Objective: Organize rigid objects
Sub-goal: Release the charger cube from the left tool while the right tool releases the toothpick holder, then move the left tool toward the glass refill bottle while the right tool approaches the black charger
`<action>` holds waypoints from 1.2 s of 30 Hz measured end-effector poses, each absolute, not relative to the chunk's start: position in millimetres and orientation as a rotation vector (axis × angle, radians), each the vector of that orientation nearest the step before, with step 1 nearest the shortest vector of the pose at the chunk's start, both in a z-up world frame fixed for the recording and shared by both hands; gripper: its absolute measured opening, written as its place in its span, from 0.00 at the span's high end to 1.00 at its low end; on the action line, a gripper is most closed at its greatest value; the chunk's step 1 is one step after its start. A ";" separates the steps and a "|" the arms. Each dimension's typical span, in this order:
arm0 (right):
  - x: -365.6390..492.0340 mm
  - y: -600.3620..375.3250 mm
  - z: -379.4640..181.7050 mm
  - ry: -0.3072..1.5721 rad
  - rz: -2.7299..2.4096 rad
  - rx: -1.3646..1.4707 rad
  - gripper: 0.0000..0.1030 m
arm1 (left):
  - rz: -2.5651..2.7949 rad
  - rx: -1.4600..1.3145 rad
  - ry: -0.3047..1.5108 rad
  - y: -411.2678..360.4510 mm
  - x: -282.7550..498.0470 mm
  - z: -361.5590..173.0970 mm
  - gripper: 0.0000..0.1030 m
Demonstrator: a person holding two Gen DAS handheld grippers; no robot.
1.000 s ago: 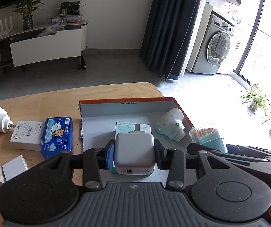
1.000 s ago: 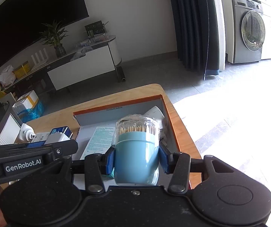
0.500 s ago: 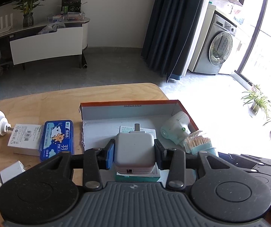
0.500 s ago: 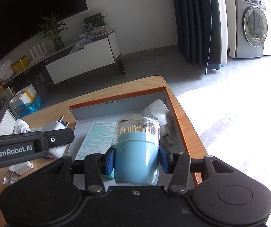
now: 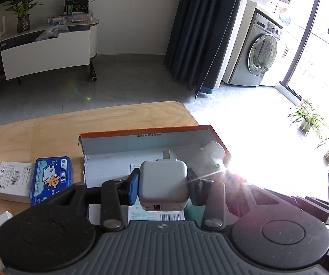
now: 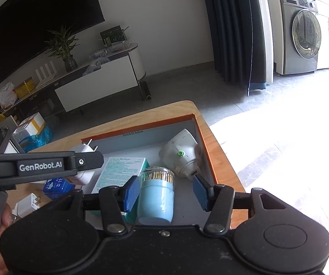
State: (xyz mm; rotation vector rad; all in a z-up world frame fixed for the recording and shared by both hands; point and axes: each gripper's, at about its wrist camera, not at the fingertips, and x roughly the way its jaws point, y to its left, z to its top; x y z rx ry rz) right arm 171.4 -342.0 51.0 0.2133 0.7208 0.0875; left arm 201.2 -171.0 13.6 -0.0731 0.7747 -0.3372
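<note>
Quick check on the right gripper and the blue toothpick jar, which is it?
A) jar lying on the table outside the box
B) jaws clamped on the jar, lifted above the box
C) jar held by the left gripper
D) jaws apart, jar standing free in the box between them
D: the right gripper has just been opening, with a gap at both pads, and the toothpick jar stands upright inside the orange-rimmed box.

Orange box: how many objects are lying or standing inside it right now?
3: bandage box flat at left, toothpick jar upright at the near edge, white plug device in the far right corner. The charger in the left gripper is not counted; more may be hidden.
</note>
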 end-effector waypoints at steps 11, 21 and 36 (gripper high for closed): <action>153.6 -343.6 65.4 0.683 0.095 0.212 0.35 | -0.383 -0.069 0.718 -187.8 206.8 28.3 0.36; 143.3 -329.7 77.3 0.663 0.138 0.201 0.33 | -0.255 -0.048 0.729 -147.0 175.8 41.7 0.27; 132.6 -291.1 86.2 0.677 0.215 0.167 0.25 | -0.142 -0.088 0.734 -95.9 135.1 45.8 0.20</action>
